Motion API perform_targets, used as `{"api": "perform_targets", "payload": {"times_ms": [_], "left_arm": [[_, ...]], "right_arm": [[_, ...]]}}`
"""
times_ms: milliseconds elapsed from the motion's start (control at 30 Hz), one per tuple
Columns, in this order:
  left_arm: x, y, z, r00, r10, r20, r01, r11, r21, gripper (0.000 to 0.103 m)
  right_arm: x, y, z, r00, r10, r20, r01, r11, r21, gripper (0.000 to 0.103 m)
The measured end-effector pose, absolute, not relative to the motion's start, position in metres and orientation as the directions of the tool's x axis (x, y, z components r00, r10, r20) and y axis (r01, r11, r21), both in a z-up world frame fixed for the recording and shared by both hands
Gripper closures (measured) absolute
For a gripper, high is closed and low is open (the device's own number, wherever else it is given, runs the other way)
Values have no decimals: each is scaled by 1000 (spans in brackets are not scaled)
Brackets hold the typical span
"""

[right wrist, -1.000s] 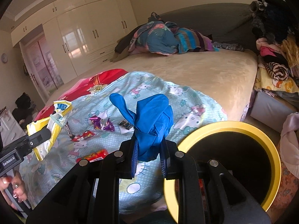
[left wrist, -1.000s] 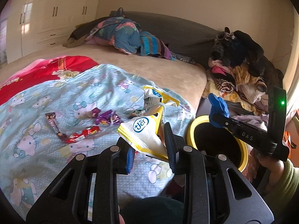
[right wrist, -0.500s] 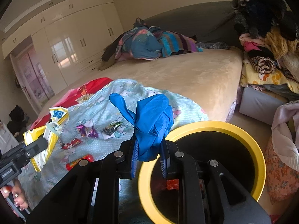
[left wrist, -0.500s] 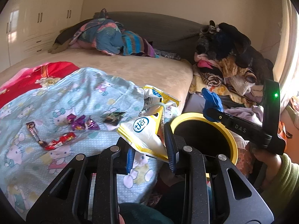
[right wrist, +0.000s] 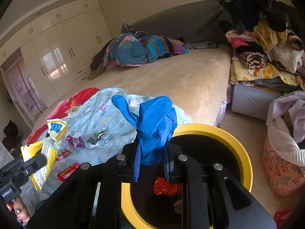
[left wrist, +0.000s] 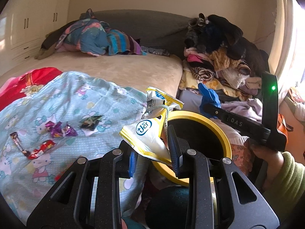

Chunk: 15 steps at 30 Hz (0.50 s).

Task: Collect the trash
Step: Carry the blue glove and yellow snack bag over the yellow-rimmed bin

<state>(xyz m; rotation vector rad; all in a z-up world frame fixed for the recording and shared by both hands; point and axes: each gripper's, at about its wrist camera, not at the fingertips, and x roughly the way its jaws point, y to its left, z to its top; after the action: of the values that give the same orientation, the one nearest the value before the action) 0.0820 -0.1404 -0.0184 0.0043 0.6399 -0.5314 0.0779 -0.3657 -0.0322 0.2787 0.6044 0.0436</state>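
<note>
We've got the left gripper (left wrist: 152,152) clamped on a light, crinkly snack bag (left wrist: 146,135), right gripper (right wrist: 151,161) pinching a limp blue glove (right wrist: 154,126), bin (right wrist: 219,131) at five o'clock.

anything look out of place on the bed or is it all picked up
Not all picked up. Several candy wrappers lie scattered on the light blue blanket, with a red packet near its edge. The bag and blue glove are gripped near the yellow bin.

A bed (left wrist: 122,70) fills the room. Bundled blankets (left wrist: 95,36) lie at its far end. A heap of clothes (right wrist: 266,43) stands beside it.
</note>
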Motion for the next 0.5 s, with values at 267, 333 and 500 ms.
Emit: {"api": "perform_targets", "payload": {"times_ms": [267,333,500], "left_arm": [[82,-163,-28,639,-492,-592,516,844,-145,81],[83,-168,-31,628,-498,-598,525,838,-148,81],[83,-182,-40,601,-508,-617,546,825,-147,81]], "right_arm": [[74,-388,-38,820,89,-565,91,955,282,84],[73,-393,-40,819,80,-569,104,953,284,84],[70,-406,-46,810,61,-583,138,947,291,84]]}}
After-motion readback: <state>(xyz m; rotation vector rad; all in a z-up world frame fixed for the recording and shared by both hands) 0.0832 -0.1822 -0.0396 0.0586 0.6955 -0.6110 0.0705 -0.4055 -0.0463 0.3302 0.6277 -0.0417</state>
